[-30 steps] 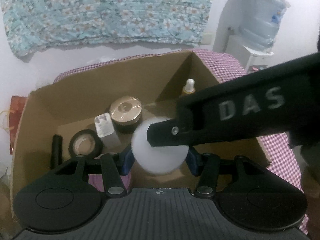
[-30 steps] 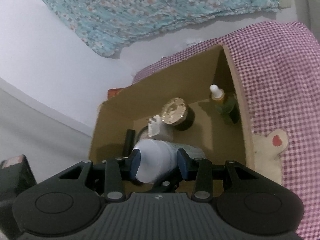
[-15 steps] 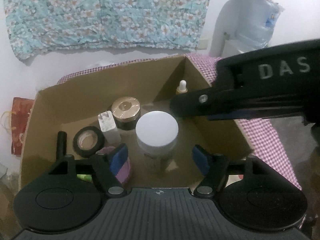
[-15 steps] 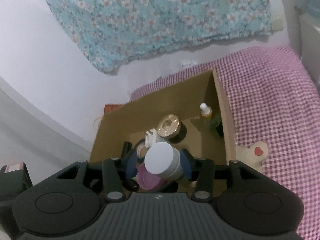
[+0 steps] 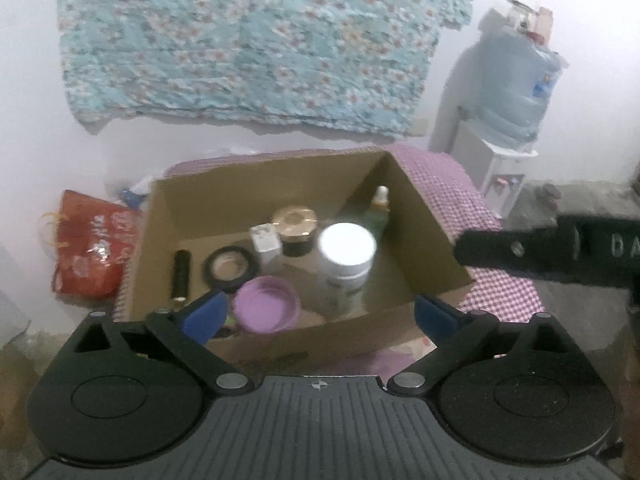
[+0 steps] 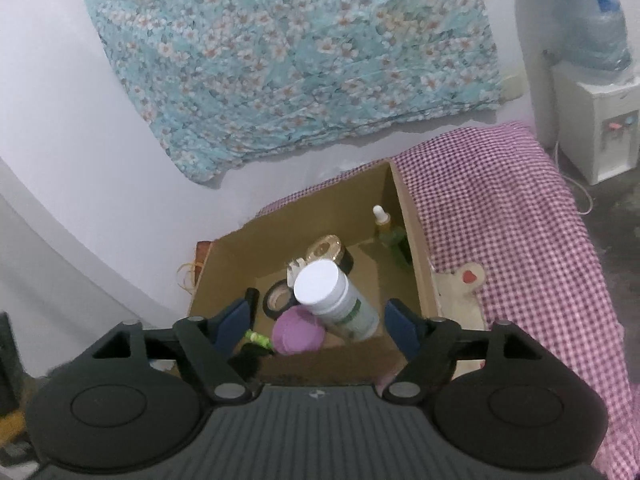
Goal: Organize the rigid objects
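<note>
An open cardboard box (image 5: 248,188) holds a white-lidded bottle (image 5: 347,245), a purple-lidded jar (image 5: 266,309), a black tape roll (image 5: 230,268), a gold-lidded jar (image 5: 298,226), a white charger (image 5: 264,240), a dropper bottle (image 5: 380,210) and a black stick (image 5: 181,274). My left gripper (image 5: 320,315) hangs over the box's near wall, its jaws opening wide with nothing pressed between them. My right gripper (image 6: 319,322) is also opening above the box (image 6: 344,208). The white bottle (image 6: 332,300) stands between its pads, clear of both.
The box sits on a pink checked cloth (image 6: 500,208). A water dispenser (image 5: 508,136) stands at the right and a red bag (image 5: 88,248) lies left of the box. A floral cloth (image 5: 248,40) hangs on the wall. One finger of the right gripper (image 5: 516,250) crosses the left wrist view's right edge.
Both grippers let go of the white bottle, opened and drew back and up. The bottle now stands in the box. The right gripper's finger slid off to the right in the left view.
</note>
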A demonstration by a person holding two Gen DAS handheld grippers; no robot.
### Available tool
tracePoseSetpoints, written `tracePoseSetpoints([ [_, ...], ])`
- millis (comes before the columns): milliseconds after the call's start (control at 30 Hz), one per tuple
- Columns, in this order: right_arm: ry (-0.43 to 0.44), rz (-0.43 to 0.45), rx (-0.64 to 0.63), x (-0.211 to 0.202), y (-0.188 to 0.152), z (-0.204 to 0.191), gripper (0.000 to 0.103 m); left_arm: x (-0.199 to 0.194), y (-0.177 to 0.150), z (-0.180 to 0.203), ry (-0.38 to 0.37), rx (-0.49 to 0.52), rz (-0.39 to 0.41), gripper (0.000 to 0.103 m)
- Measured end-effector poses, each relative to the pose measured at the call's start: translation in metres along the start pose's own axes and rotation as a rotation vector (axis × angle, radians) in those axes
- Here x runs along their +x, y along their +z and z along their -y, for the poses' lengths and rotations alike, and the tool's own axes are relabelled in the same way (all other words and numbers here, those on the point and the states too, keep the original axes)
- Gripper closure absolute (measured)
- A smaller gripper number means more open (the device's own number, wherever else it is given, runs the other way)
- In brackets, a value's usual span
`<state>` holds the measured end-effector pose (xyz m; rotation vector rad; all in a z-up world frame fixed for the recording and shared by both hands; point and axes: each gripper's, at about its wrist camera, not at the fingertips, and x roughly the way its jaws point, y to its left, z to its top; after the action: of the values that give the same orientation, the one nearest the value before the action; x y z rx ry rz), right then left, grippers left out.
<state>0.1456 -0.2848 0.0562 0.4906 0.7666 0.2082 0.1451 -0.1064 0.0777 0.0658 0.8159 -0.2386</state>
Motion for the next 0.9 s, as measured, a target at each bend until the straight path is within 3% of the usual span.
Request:
tracePoseSetpoints([
  [133, -0.042, 0.031, -0.033, -0.012, -0.014, -0.014, 0.005, -0.013, -0.008, -0.015, 0.053, -0.032, 0.000, 0.001],
  [233, -0.080, 0.069, -0.071, -0.020, -0.023, -0.026, 0.000, -0.017, -0.014, -0.029, 0.097, -0.063, -0.004, 0.000],
  [467, -0.194, 0.076, -0.197, -0.019, -0.035, -0.047, 0.000, -0.020, -0.023, -0.057, 0.171, -0.135, -0.034, 0.000],
  [900, -0.207, -0.019, -0.287, 0.023, -0.042, -0.075, 0.000, -0.011, -0.022, -0.067, 0.226, -0.127, -0.050, 0.000],
])
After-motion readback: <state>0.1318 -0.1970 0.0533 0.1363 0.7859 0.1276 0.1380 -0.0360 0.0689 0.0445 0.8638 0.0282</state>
